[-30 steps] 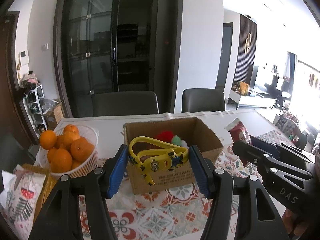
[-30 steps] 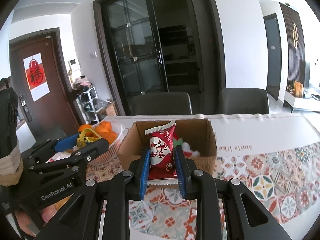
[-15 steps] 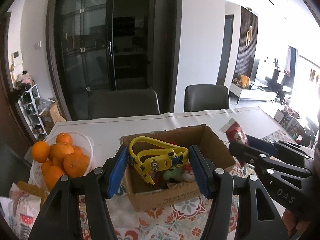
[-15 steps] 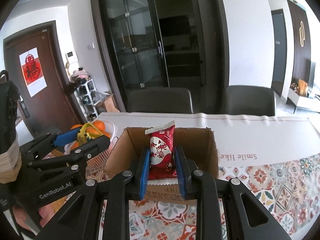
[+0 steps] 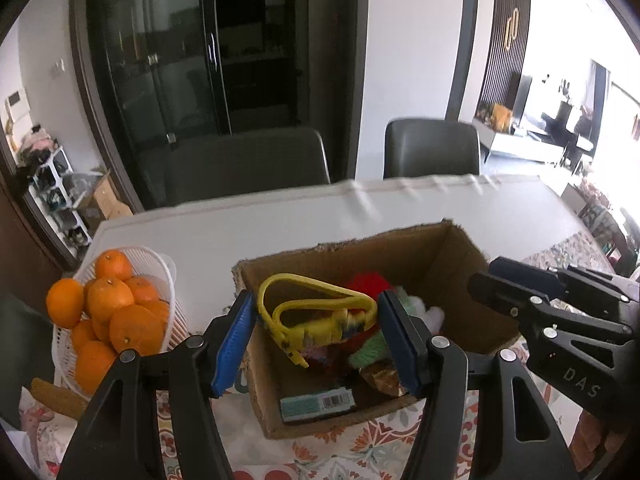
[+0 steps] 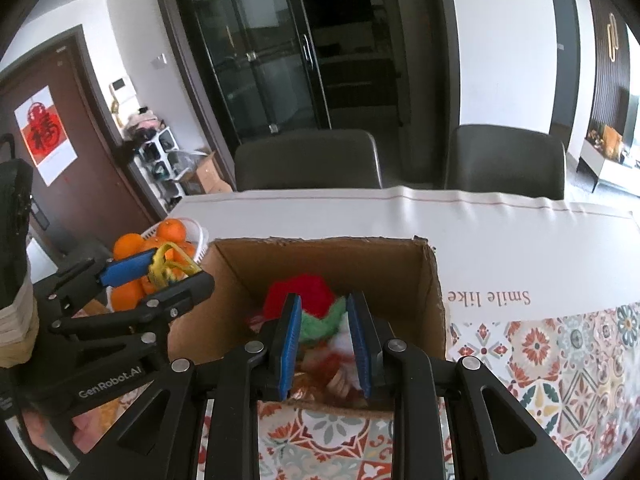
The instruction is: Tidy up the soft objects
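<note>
An open cardboard box [image 5: 460, 256] stands on the table, also in the right wrist view [image 6: 434, 280]. It holds red and green plush items [image 6: 308, 296], a teal packet [image 5: 318, 400] and other soft things. My left gripper [image 5: 316, 332] is shut on a yellow minion toy [image 5: 316, 320] over the box's left part. My right gripper [image 6: 325, 344] is open and empty above the box's near edge; a blurred red-white snack packet [image 6: 334, 364] lies in the box below it.
A white basket [image 5: 168, 276] of oranges [image 5: 120, 320] stands left of the box. Two dark chairs [image 6: 308, 164] stand behind the table. A patterned cloth [image 6: 560, 352] covers the near table, a white cloth [image 6: 480, 220] the far part.
Both grippers moved forward and tilted down over the box. My right gripper opened and let go of the red snack packet, which dropped into the box. The left still holds the toy.
</note>
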Tool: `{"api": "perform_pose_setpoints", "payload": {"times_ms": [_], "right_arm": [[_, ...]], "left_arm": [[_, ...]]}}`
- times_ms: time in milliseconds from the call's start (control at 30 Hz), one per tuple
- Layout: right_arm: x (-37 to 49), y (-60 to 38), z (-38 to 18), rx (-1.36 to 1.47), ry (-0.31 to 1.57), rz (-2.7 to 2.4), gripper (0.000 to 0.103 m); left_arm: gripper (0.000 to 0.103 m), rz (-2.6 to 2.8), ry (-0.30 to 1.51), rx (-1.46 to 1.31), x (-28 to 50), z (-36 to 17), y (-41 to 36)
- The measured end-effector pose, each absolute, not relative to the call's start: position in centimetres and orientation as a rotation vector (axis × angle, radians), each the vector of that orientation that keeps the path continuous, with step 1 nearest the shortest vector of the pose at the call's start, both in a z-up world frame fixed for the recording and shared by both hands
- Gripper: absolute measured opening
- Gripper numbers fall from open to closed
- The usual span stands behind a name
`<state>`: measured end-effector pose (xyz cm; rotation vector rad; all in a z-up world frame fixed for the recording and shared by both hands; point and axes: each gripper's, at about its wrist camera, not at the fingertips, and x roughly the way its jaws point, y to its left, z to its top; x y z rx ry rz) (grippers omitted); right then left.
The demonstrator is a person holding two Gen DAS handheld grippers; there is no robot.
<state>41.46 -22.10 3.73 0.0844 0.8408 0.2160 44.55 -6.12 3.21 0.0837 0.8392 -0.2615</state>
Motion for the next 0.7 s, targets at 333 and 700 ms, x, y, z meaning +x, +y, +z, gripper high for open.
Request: {"api": "perform_pose_setpoints", "payload": {"times_ms": [333,700], "right_arm": [[40.4,-22.7,3.9,0.098,0.846,0.150,0.034],[32.1,-22.2,7.8,0.057,0.695,0.091,0.049]], "left_arm": [[0.083,-0.203,0.834,0.077,42.7,3.1,-5.5],[0.093,-0.157,0.712,0.060,34.5,6.6,-4.2]]}}
